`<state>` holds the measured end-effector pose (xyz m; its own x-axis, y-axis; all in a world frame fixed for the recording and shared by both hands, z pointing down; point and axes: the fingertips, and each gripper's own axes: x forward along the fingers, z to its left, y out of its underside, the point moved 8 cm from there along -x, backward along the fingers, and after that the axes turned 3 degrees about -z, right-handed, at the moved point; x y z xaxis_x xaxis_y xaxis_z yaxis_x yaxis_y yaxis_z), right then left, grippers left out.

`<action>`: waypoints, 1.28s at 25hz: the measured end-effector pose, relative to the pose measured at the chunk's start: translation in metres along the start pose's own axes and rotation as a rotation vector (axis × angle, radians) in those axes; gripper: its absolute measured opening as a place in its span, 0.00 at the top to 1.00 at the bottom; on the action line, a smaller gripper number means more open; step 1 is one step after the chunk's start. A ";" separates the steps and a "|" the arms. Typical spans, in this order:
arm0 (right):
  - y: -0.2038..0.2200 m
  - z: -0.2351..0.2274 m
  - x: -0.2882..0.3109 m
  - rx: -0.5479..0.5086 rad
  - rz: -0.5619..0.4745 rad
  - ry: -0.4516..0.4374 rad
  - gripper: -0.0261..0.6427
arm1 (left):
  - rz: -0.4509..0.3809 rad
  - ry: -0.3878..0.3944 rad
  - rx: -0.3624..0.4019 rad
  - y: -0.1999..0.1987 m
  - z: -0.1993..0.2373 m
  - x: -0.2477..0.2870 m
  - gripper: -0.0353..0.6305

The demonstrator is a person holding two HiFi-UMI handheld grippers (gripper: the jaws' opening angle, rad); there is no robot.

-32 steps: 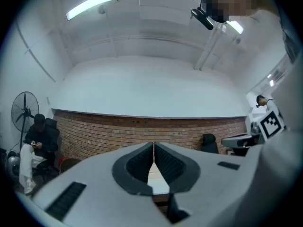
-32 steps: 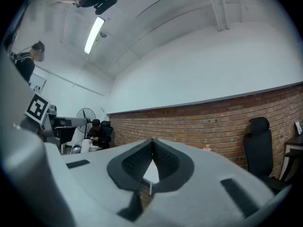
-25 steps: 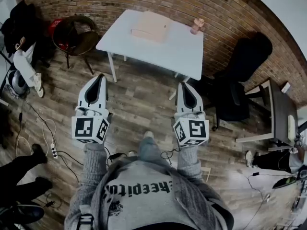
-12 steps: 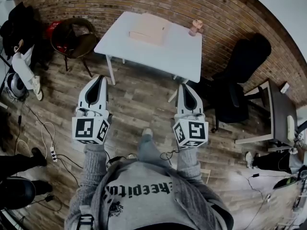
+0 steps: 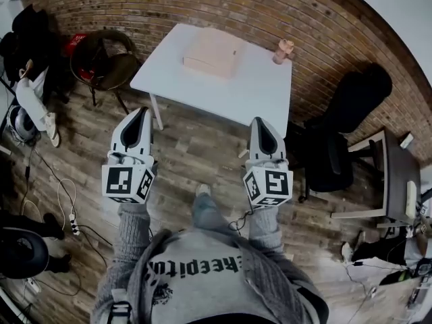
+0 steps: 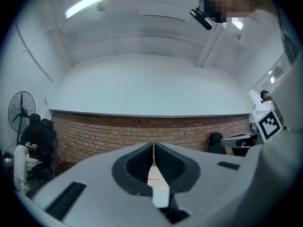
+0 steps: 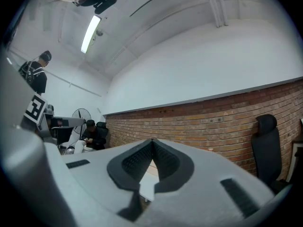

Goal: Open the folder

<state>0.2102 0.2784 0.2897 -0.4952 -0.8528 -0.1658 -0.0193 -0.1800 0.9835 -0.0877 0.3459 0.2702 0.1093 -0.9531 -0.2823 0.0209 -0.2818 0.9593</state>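
Folder (image 5: pixel 210 52) lies on the tabletop (image 5: pixel 260 90), nearer than before; left gripper (image 5: pixel 141 111) and right gripper (image 5: pixel 259 121) are closed and empty.

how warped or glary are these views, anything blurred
Head view: strong fisheye, the brick wall bows into an arc, table sharp. Left gripper view: ceiling light glares, mosaic patch at top right. Right gripper view: black vignette at the corners, horizon tilted.

Closed tan folder (image 5: pixel 211 52), flat on table (image 5: pixel 263 90)
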 end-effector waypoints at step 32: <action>0.053 -0.121 0.242 0.052 -0.006 -0.143 0.95 | 0.008 -0.081 0.044 0.066 0.022 0.232 0.93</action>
<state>0.1945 0.0036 0.2926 -0.6132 -0.7728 -0.1637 -0.0660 -0.1563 0.9855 -0.0829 0.1036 0.2681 0.0286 -0.9606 -0.2763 -0.0234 -0.2770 0.9606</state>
